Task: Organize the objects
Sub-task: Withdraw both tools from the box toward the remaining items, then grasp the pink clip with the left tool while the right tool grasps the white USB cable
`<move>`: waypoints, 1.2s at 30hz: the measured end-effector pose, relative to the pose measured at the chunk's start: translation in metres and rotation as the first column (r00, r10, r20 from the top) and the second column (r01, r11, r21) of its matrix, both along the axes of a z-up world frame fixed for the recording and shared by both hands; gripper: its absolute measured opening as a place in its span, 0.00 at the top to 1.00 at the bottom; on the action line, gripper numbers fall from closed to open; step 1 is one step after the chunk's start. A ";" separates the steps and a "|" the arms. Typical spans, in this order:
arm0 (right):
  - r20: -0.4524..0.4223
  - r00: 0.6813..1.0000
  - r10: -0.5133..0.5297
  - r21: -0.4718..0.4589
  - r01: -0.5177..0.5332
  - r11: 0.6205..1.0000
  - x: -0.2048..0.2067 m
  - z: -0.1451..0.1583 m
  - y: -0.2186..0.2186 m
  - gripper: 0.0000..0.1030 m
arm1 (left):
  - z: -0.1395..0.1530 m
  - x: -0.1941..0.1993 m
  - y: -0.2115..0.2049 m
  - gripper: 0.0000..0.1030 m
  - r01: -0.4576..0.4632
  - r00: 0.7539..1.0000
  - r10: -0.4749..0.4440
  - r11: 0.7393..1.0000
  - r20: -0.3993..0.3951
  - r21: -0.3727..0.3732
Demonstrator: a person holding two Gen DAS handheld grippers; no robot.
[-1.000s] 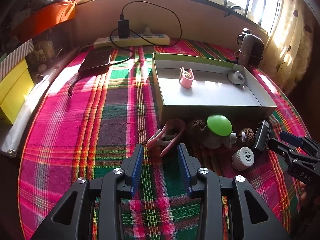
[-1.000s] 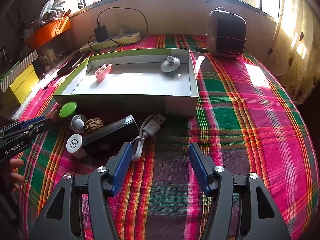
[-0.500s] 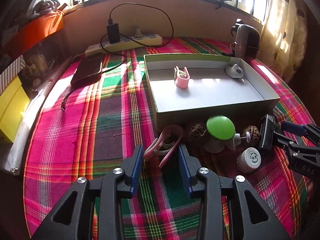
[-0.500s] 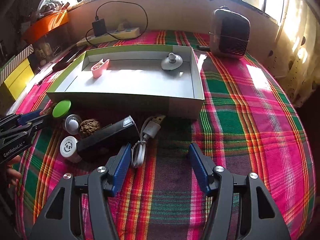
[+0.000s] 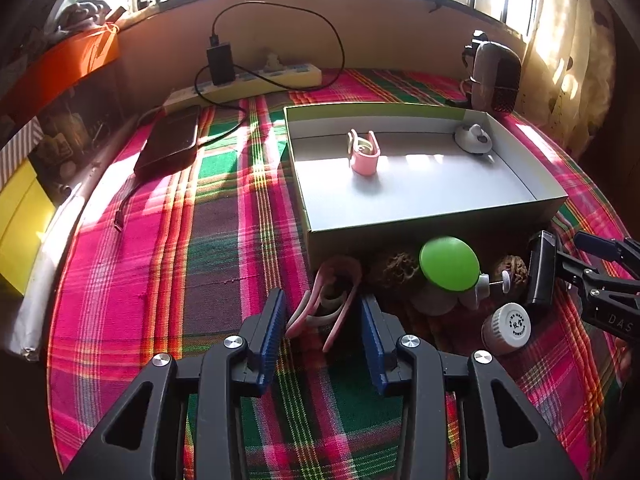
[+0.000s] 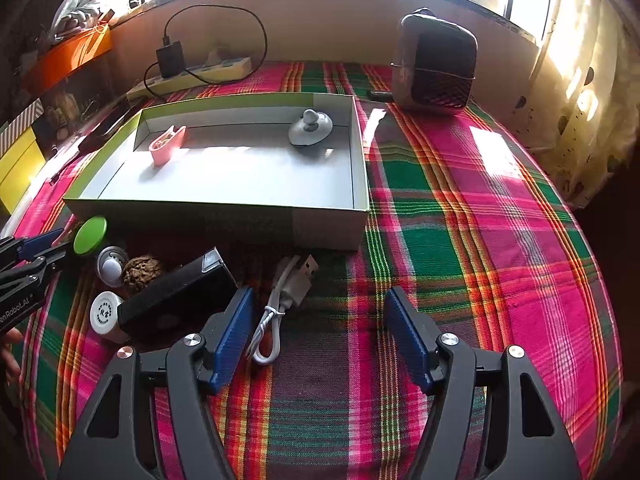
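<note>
A shallow grey box with a green rim [image 5: 436, 222] [image 6: 224, 216] lies on the plaid cloth and holds a small pink clip [image 5: 364, 154] [image 6: 166, 146] and a grey knob [image 5: 474, 140] [image 6: 310, 128]. In front of it lie a larger pink clip [image 5: 332, 304], two walnuts [image 5: 394, 270] [image 6: 140, 272], a green-lidded jar [image 5: 448, 264] [image 6: 90, 230], a white bottle [image 5: 506, 328] [image 6: 105, 314], a black box [image 6: 176, 300] and a white USB cable [image 6: 280, 304]. My left gripper [image 5: 324, 320] is open with the larger pink clip's end between its fingers. My right gripper [image 6: 320, 318] is open, just right of the cable.
A power strip with a black charger [image 5: 244, 80] and a dark power bank [image 5: 170, 142] lie at the back left. A brown mesh heater [image 6: 436, 64] stands at the back right. Yellow and orange boxes [image 5: 24, 216] edge the left side.
My left gripper has moved forward, so the larger pink clip's end now lies between its fingers. My right gripper has edged forward toward the cable. Both stay open.
</note>
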State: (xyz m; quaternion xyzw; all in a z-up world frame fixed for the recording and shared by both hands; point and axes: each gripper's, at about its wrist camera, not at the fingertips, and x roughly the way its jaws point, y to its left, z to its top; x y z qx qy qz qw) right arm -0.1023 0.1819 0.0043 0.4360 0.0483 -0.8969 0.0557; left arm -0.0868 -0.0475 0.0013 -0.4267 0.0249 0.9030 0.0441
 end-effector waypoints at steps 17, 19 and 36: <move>0.006 1.000 -0.028 -0.030 0.028 0.999 -0.004 -0.001 0.011 0.36 | 0.000 -0.002 -0.005 0.74 -0.040 0.999 0.040 0.999 -0.002 0.012; 0.002 1.000 -0.031 -0.030 0.031 0.999 -0.004 0.000 0.013 0.40 | -0.001 -0.002 -0.007 0.76 -0.047 0.999 0.047 0.999 -0.002 0.015; -0.011 1.000 -0.018 -0.048 0.018 0.999 0.000 0.003 0.015 0.83 | 0.000 0.010 -0.006 0.79 -0.076 0.997 0.076 0.997 -0.006 0.021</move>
